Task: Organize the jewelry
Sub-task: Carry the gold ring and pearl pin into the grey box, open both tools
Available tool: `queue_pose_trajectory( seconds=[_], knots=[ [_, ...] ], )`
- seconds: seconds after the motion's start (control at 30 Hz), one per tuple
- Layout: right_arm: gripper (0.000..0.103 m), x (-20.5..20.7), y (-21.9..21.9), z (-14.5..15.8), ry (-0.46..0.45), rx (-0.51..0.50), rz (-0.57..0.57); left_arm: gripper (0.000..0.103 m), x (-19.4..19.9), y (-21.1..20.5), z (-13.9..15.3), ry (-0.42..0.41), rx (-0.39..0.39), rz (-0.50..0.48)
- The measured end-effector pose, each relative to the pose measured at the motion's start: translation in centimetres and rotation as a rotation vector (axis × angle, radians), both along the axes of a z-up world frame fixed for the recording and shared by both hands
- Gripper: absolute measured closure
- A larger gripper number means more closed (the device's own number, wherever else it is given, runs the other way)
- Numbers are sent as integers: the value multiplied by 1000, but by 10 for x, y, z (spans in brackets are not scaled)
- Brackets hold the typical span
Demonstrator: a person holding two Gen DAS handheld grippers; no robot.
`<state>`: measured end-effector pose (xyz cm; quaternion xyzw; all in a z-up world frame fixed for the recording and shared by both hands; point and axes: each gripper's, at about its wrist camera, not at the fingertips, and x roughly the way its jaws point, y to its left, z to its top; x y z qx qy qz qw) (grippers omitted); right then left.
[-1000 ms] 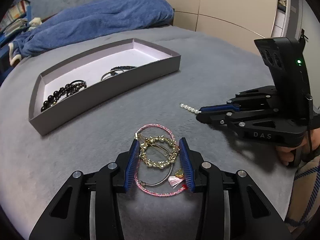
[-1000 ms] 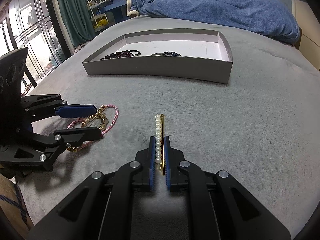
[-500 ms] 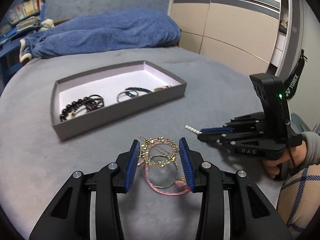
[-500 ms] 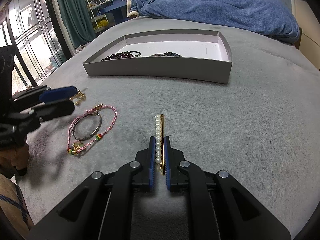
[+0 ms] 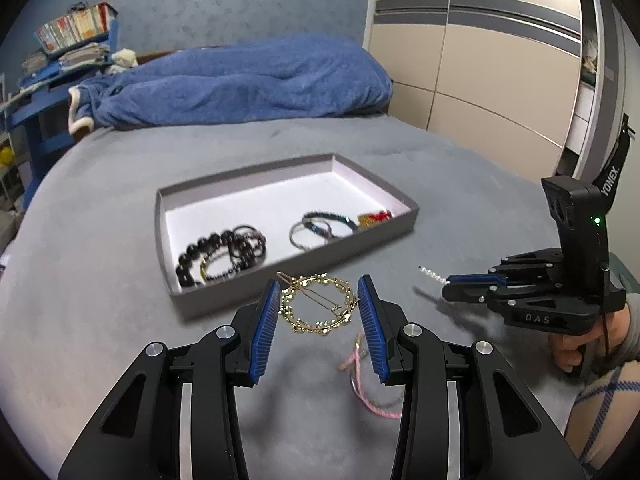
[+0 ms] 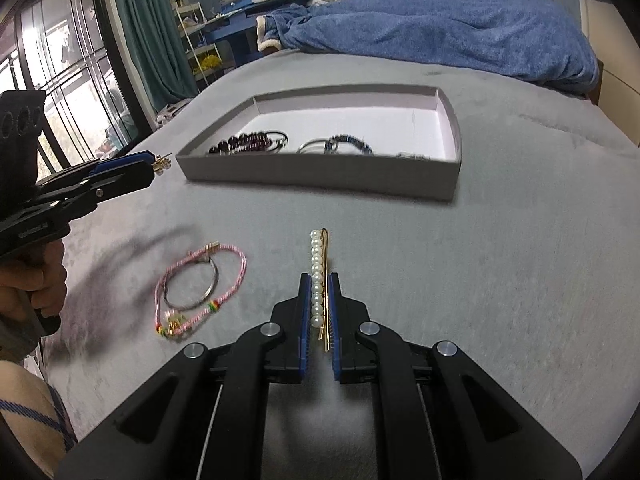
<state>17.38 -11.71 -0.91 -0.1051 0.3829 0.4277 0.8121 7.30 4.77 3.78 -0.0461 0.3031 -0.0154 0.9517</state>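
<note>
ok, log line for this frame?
left tool: shut on gold wreath clip, lifted | right tool: shut on pearl pin | pink bracelet: on bed

Grey bed (image 5: 120,280), blue blanket (image 5: 240,80), beige wardrobe (image 5: 480,60), window (image 6: 60,60).

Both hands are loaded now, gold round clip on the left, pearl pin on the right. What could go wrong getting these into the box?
1. The gold clip is held only by its rim between the left gripper fingers; it may twist or slip out before the box.
2. The pearl pin is thin and sticks out far beyond the right gripper; its tip could snag the box wall.
3. The pink bracelet lies on the bed below, easy to drag along.
</note>
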Motion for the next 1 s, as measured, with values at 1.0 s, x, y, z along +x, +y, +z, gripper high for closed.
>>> queue_pose_trajectory(
  seconds=[1.0],
  knots=[
    [95,98,87,31,5,44,-11,61,93,49,-12,40,-2,156]
  ],
)
